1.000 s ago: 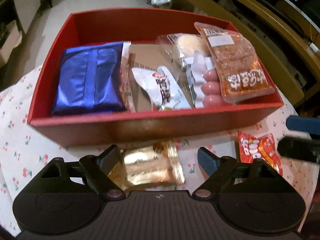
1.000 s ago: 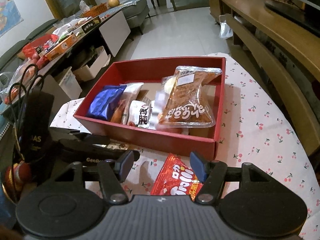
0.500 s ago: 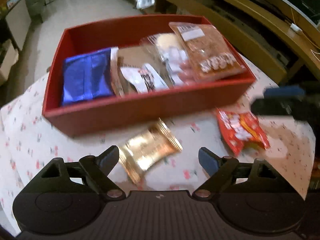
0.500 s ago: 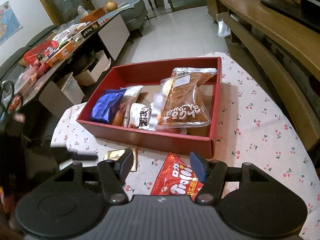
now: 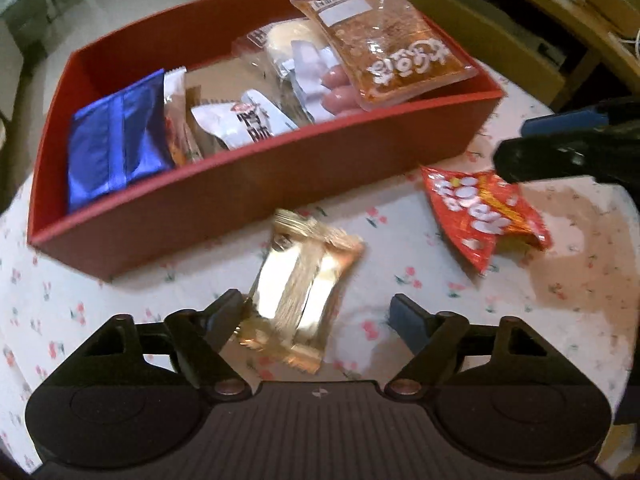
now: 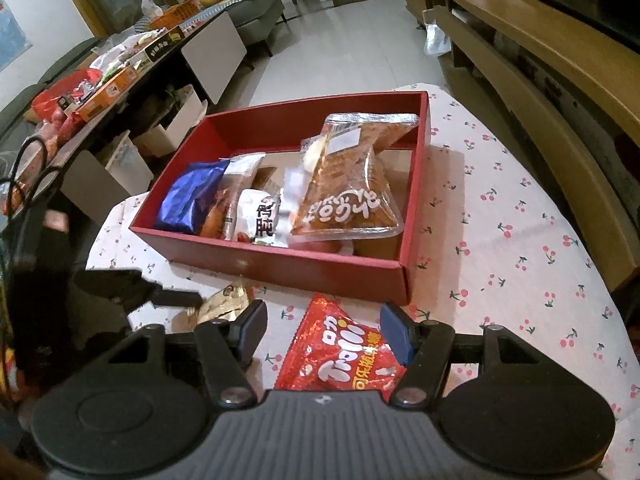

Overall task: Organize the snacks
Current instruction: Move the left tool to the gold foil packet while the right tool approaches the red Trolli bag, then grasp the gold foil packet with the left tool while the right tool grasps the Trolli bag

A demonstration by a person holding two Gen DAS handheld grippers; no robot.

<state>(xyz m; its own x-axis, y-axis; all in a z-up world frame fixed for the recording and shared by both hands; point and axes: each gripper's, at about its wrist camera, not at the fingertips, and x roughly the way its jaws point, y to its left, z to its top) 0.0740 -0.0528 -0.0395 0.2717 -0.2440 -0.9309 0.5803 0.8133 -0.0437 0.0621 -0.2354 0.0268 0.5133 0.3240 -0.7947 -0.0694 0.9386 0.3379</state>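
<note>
Red box [image 5: 240,200] fills the upper frame, already crowded. I've got my left gripper [image 5: 316,316] spread around the gold packet [image 5: 300,288], low centre; my right gripper [image 6: 322,330] spread over the red bag [image 6: 340,356]. Slick foil could squirt sideways as I pinch.

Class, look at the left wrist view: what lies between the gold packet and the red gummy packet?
Only bare cherry-print tablecloth separates the gold packet and red gummy packet.

Home living room, sofa [image 6: 256,8], TV bench [image 6: 520,52]
</note>
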